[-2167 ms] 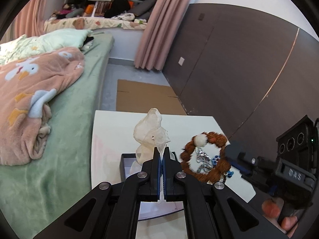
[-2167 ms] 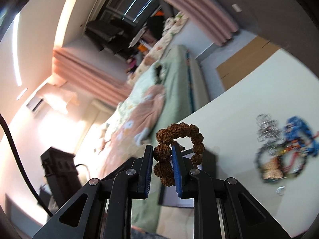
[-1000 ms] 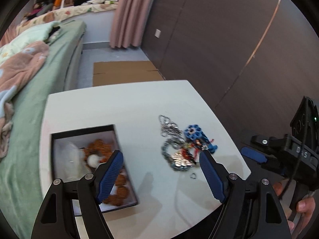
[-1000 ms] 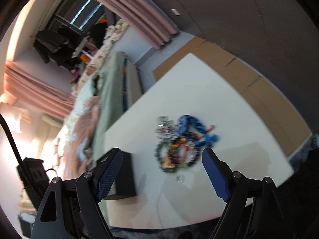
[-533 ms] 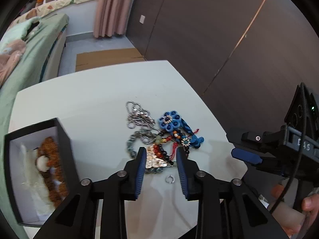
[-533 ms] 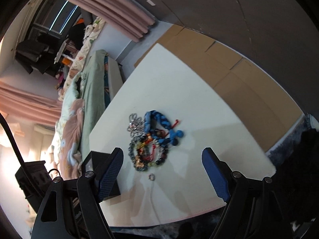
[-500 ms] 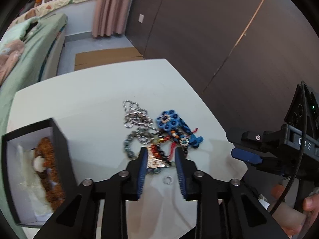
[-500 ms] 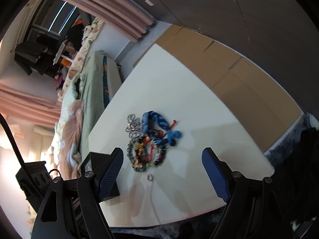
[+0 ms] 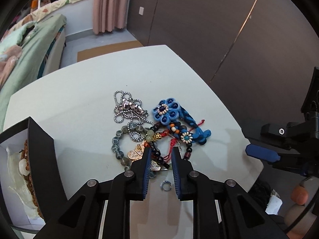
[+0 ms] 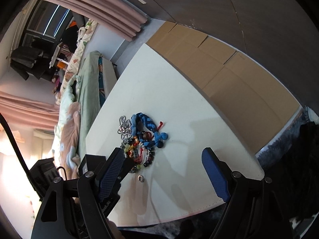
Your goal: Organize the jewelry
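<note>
While the left gripper (image 9: 160,155) is being closed around dark beads of the jewelry heap (image 9: 159,131) on the worktop (image 9: 79,103), the right gripper (image 10: 162,169) is held wide, empty.

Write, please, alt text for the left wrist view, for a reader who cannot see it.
The left hand-held gripper is closing its blue-padded jaws over a tangled jewelry pile on a white table, dark beads and red cord between them. A small silver ring lies loose nearby, and an open black box stands at the left.
</note>
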